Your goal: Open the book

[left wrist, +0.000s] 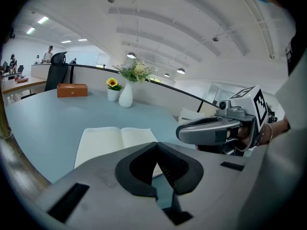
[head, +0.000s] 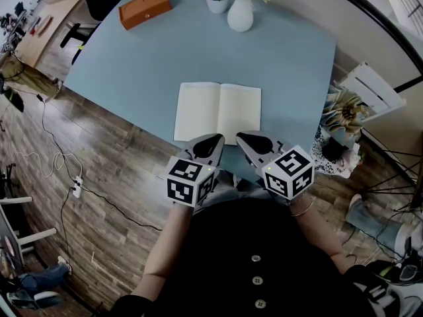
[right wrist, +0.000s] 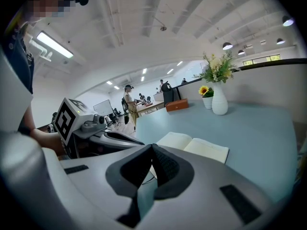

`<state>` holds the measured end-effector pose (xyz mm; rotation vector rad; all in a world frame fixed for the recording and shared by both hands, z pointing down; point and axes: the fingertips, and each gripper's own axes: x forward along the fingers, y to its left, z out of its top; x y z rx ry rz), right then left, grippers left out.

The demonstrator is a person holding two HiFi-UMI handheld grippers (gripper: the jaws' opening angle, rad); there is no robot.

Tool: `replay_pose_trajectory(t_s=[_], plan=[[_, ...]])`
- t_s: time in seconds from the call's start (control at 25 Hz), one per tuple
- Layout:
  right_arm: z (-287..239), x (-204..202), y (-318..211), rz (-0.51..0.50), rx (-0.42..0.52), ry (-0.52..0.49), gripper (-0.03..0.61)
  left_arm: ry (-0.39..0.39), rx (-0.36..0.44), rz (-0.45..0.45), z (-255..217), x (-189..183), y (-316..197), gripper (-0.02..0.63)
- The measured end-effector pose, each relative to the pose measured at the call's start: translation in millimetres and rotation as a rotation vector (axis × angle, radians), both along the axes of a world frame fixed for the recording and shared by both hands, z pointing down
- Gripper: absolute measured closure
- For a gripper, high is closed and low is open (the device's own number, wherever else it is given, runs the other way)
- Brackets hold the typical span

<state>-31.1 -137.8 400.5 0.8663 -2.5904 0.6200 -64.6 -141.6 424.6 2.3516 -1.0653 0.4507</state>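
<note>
Book [head: 218,111]: open, pages up, flat on the surface [head: 132,65], just ahead of both sets of jaws.
Left gripper [head: 215,139]: jaws clenched tip to tip, nothing between; held low at the near edge, pointing at the book.
Right gripper [head: 246,139]: jaws likewise clenched, empty; just beside the left gripper, tips angled inward.
Forearms: drawn close to the torso.
Vase [head: 240,13], brown box [head: 145,8]: far beyond the jaws.

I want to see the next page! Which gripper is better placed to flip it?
Probably the right gripper: it sits by the right page of the book, the left gripper nearer the spine. Both are shut, empty.
</note>
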Motion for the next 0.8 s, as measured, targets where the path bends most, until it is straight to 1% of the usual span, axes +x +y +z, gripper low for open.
replay_pose_trajectory(t_s=[0.8], plan=[[0.3,0.2,3.7,-0.006,0.0,0.004,0.575,0.02,-0.01,0.016,0.1,5.1,6.0,0.602]])
